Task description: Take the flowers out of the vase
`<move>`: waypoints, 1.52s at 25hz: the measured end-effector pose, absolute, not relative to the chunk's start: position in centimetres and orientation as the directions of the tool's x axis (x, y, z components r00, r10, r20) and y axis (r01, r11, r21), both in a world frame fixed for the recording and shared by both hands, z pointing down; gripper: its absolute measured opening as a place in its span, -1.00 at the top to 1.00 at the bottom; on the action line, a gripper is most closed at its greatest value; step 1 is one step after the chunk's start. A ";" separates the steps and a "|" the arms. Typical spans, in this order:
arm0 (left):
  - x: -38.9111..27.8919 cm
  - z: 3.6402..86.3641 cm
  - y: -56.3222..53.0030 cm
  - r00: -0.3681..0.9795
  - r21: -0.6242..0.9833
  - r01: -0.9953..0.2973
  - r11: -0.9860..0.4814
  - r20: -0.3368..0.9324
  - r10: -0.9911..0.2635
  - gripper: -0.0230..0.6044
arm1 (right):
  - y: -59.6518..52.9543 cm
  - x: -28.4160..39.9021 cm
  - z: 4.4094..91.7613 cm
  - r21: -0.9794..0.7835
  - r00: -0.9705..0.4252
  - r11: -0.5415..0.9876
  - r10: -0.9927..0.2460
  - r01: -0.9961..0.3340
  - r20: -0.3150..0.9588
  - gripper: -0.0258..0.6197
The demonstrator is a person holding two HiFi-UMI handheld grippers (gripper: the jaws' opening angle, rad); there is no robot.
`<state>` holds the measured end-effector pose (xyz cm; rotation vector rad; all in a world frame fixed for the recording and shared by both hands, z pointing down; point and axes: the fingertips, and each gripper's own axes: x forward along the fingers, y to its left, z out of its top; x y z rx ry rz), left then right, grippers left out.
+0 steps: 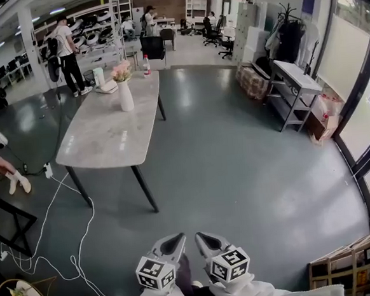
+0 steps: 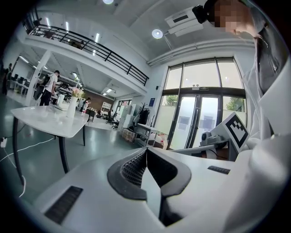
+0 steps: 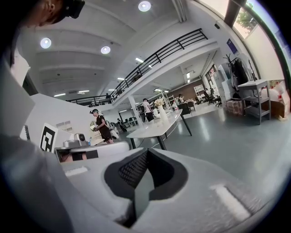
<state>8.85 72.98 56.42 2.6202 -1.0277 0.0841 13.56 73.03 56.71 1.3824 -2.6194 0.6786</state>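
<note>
Pale pink flowers [image 1: 121,70] stand in a white vase [image 1: 125,95] at the far end of a long white table [image 1: 107,134]. Both grippers hang low near my body, well short of the table. My left gripper [image 1: 177,239] and right gripper [image 1: 203,238] are side by side, each shut with nothing between the jaws. In the left gripper view the shut left gripper [image 2: 146,150] points past the table [image 2: 50,120], with the vase [image 2: 71,105] far off at the left. In the right gripper view the shut right gripper [image 3: 146,151] faces the table [image 3: 157,127] and the distant vase [image 3: 162,111].
White cables [image 1: 72,249] trail over the grey floor left of me. A bottle [image 1: 146,65] and a white box [image 1: 108,86] sit near the vase. A grey bench [image 1: 295,84] stands at the right wall. People stand by shelves at the back.
</note>
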 end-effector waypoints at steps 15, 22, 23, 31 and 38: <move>6.0 54.1 57.8 0.712 0.271 -0.697 -0.664 0.145 -0.687 0.92 | 57.3 11.3 54.8 -0.347 -0.599 0.501 -0.744 -0.793 0.295 0.92; 3.9 53.1 51.0 0.691 0.260 -0.716 -0.648 0.128 -0.712 0.92 | 50.7 9.4 54.0 -0.334 -0.618 0.527 -0.730 -0.781 0.293 0.92; 3.5 53.1 50.0 0.686 0.258 -0.720 -0.644 0.126 -0.716 0.92 | 49.9 9.2 53.9 -0.334 -0.621 0.531 -0.729 -0.779 0.289 0.92; 1.9 52.7 43.8 0.674 0.256 -0.730 -0.633 0.124 -0.728 0.92 | 43.8 8.0 53.5 -0.336 -0.631 0.542 -0.725 -0.770 0.275 0.92; 0.6 53.3 39.0 0.670 0.259 -0.733 -0.629 0.119 -0.733 0.92 | 38.9 6.9 53.9 -0.373 -0.637 0.532 -0.724 -0.761 0.267 0.92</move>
